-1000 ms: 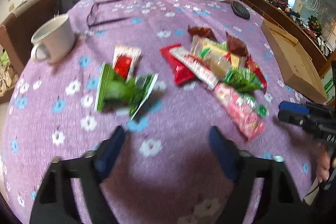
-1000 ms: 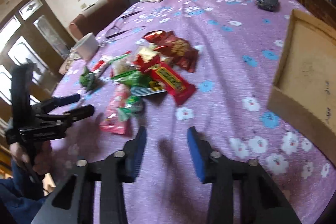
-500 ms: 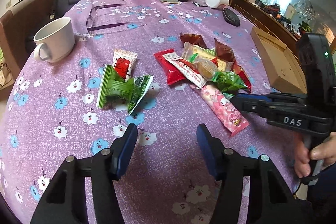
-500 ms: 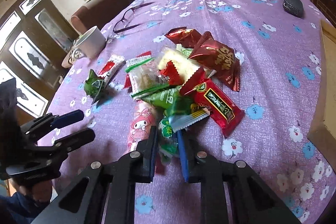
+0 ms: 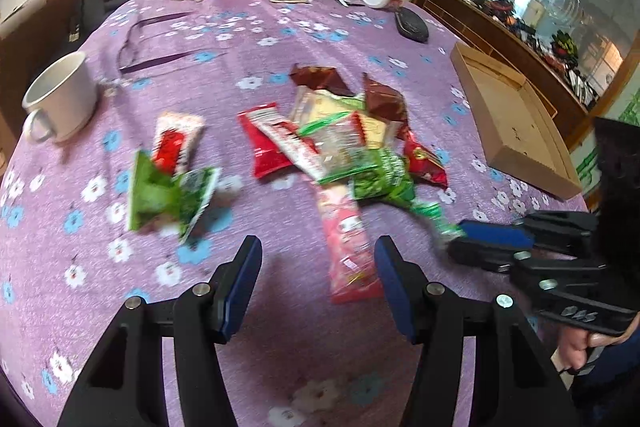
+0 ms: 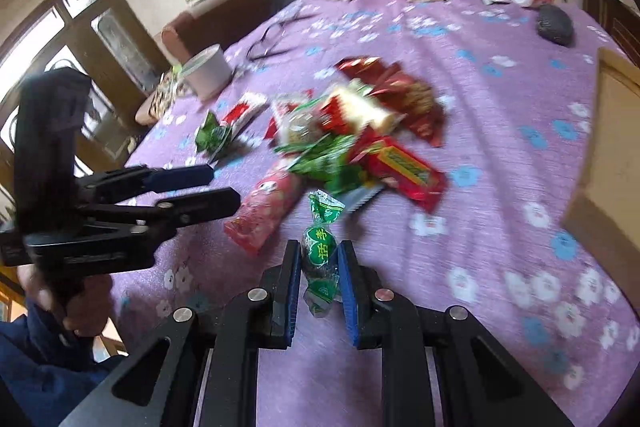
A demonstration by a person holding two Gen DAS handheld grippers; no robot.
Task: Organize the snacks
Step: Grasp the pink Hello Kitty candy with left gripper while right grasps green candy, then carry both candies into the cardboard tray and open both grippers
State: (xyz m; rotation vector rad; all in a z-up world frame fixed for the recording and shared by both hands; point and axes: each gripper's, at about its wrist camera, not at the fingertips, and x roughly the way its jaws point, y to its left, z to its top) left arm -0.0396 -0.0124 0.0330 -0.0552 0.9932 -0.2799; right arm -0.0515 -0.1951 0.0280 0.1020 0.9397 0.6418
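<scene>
The right gripper [image 6: 319, 261] was clamped on a small green wrapped candy [image 6: 320, 247], its blue pads pressing both sides and the twisted end poking up above the purple flowered tablecloth [image 6: 500, 155]. The left gripper [image 5: 318, 259] hovered with its fingers about half apart and nothing between them — the pink snack packet [image 5: 346, 239] lay on the cloth just ahead. Beyond that sat the snack pile [image 5: 340, 139] of red, green and brown wrappers, a green packet [image 5: 168, 195] off to its left, a cardboard tray [image 5: 516, 123] to the right, and farther back a white mug [image 5: 60, 99].
</scene>
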